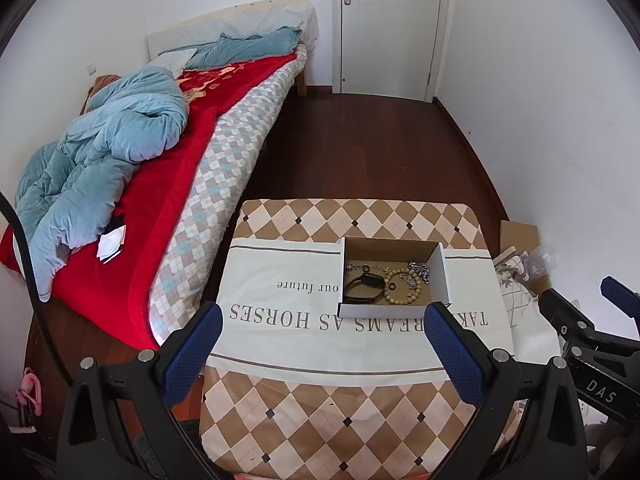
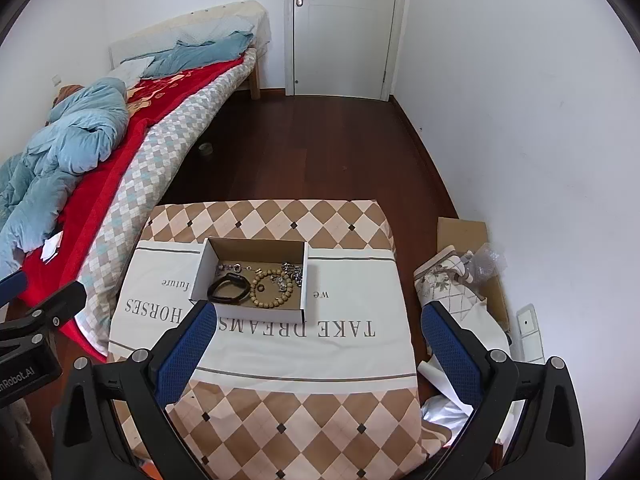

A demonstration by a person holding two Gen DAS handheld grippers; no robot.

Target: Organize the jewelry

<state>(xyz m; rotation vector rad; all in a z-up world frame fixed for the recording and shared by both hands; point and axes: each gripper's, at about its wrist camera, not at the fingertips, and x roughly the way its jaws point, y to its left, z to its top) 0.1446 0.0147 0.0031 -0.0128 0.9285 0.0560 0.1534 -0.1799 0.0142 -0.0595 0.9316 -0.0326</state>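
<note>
A small open cardboard box (image 1: pixel 442 276) (image 2: pixel 202 268) sits on a table covered with a checked cloth (image 1: pixel 320 408) (image 2: pixel 304 420). Inside lie a black wristband (image 1: pixel 366 286) (image 2: pixel 228 290), a wooden bead bracelet (image 1: pixel 412 296) (image 2: pixel 274 304), a small dark ring (image 1: pixel 391 287) (image 2: pixel 261 288) and silver chain pieces (image 1: pixel 420 270) (image 2: pixel 292 270). My left gripper (image 1: pixel 322 314) is open and empty, held above the table's near part. My right gripper (image 2: pixel 320 314) is open and empty, to the right of the left one.
A bed (image 1: pixel 224 168) (image 2: pixel 132 176) with red and blue blankets stands left of the table. Cardboard and wrapped items (image 2: pixel 464 280) (image 1: pixel 520 264) lie on the floor to the right, by the white wall. A closed door (image 1: pixel 388 24) is at the far end.
</note>
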